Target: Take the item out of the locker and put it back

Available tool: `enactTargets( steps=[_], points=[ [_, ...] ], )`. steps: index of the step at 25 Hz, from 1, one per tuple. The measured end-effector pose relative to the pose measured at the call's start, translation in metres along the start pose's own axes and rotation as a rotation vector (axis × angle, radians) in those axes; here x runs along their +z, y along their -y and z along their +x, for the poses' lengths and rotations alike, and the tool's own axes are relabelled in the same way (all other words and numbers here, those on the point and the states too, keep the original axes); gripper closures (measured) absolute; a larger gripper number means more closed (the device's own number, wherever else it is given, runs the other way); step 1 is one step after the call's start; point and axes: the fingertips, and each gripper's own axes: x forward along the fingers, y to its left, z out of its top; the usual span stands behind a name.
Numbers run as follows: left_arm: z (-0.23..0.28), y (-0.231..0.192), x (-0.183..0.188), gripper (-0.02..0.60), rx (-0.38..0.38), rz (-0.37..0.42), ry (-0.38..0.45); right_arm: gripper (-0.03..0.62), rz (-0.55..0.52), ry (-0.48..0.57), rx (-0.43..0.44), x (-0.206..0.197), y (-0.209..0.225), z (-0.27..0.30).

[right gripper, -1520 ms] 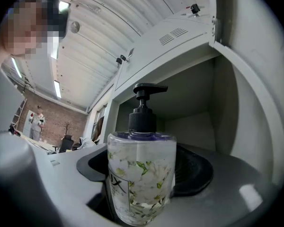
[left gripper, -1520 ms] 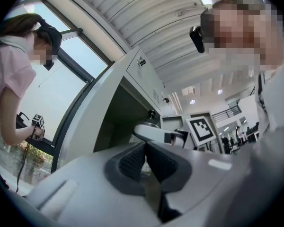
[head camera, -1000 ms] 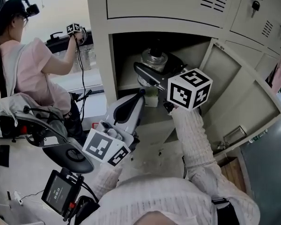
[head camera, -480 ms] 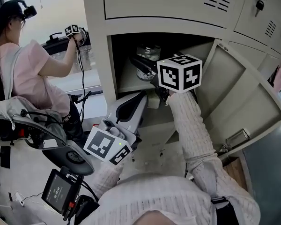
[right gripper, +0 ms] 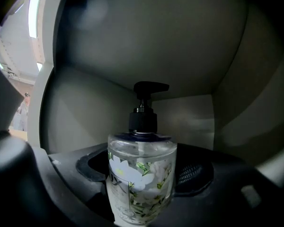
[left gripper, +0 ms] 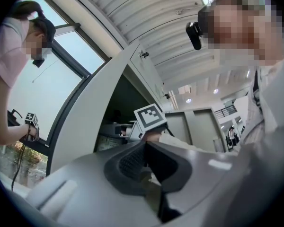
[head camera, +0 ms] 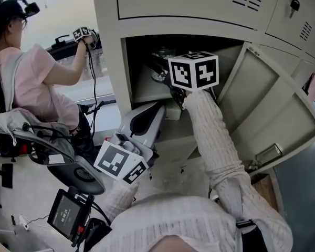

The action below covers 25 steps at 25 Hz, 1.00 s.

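A clear pump bottle with a flower label and black pump stands upright between my right gripper's jaws, which are shut on its body. In the head view my right gripper reaches into the open locker compartment. Its marker cube hides most of the bottle, so whether the bottle rests on the shelf is not visible. My left gripper hangs below and left of the opening, jaws shut on nothing. In the left gripper view it points up toward the locker.
The locker door stands swung open to the right. A small pale box sits at the shelf's front edge. A person in a pink top works at the left, beside a chair and cables.
My right gripper has carried the bottle from the front of the opening deeper into the locker. The left gripper has barely moved.
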Motion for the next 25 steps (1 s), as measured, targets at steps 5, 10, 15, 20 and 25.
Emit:
enactTargets(
  steps=[5, 10, 15, 20, 25],
  points=[
    [0.0, 0.001, 0.0, 0.572, 0.0, -0.001, -0.004, 0.226, 0.03, -0.003, 0.023, -0.002, -0.001, 0.0],
    [-0.005, 0.002, -0.001, 0.573, 0.009, -0.001, -0.008, 0.197, 0.033, 0.045, 0.029, 0.006, -0.005, -0.01],
    [-0.009, 0.007, -0.004, 0.572, 0.008, -0.006, -0.026, 0.195, -0.002, 0.1, -0.002, 0.01, -0.01, -0.04],
    [-0.013, 0.012, -0.004, 0.573, 0.01, 0.002, -0.051, 0.195, 0.014, 0.169, -0.011, -0.001, -0.028, -0.083],
    [-0.016, 0.022, -0.005, 0.573, 0.0, 0.014, -0.067, 0.244, -0.026, 0.243, -0.058, -0.013, -0.048, -0.128]
  ],
)
